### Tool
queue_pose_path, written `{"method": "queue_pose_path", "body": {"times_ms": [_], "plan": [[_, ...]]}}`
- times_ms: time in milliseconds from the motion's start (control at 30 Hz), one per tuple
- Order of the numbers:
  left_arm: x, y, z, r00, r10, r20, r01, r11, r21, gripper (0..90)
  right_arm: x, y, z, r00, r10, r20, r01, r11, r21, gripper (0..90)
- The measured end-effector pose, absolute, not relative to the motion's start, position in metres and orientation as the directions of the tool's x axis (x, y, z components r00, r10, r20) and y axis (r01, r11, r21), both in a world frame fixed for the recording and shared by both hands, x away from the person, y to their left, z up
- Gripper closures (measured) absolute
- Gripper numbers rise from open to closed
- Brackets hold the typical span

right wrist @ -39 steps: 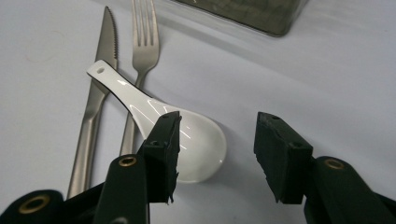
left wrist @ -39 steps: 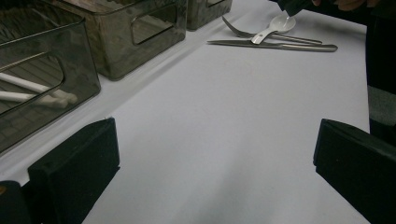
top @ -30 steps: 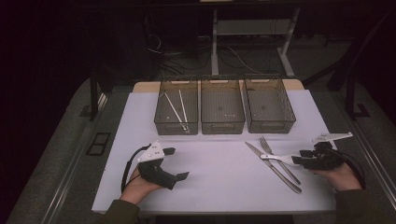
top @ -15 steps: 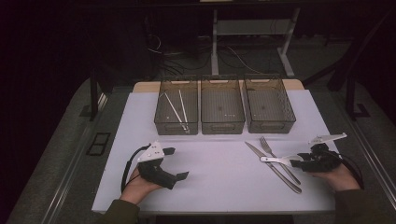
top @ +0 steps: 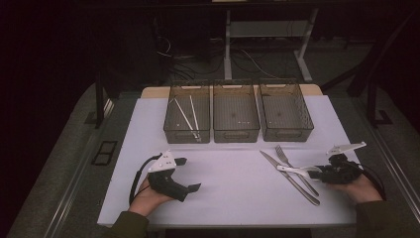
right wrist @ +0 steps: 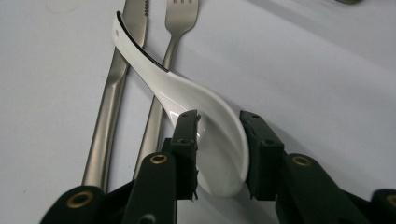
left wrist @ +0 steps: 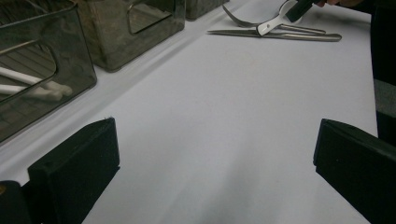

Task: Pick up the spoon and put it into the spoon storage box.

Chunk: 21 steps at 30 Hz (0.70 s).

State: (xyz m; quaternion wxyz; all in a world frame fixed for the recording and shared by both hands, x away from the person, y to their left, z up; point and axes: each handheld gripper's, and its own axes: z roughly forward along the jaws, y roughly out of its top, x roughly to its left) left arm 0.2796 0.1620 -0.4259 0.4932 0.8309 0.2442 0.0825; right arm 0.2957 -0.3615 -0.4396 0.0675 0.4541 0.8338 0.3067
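Near the worktop's (top: 237, 198) right edge, the right hand-held gripper (right wrist: 218, 140) has its jaws clamped on the bowl of a white spoon (right wrist: 196, 105), lying across a knife (right wrist: 112, 88) and fork (right wrist: 166, 70). Left hand-held gripper (left wrist: 210, 158) sits wide open near the front-left corner.

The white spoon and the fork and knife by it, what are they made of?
The white spoon looks like glossy ceramic, perhaps hard plastic: smooth, opaque, with bright reflections. The fork and knife look like brushed steel: grey, with a dull metal sheen. The right gripper has its jaws around the spoon's bowl.
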Motion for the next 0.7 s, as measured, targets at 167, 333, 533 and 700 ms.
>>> {"method": "queue_pose_path", "body": {"times_ms": [167,333,533,700], "plan": [[0.2795,0.1619,-0.4273,0.867,0.487,-0.104,0.326,-0.398,0.858,0.0,0.2961,-0.3657,-0.4396,-0.582,0.792,0.185,0.716,0.391,0.578,74.0],[0.2791,0.1624,-0.4267,0.866,0.489,-0.105,0.326,-0.392,0.860,0.0,0.2956,-0.3681,-0.4385,-0.588,0.785,0.195,0.713,0.388,0.585,78.2],[0.2790,0.1628,-0.4262,0.866,0.489,-0.102,0.323,-0.393,0.861,0.0,0.2952,-0.3699,-0.4376,-0.596,0.776,0.204,0.708,0.389,0.590,81.4],[0.2786,0.1628,-0.4259,0.865,0.490,-0.104,0.324,-0.388,0.863,0.0,0.2948,-0.3696,-0.4362,-0.600,0.774,0.201,0.705,0.393,0.590,82.6]]}}
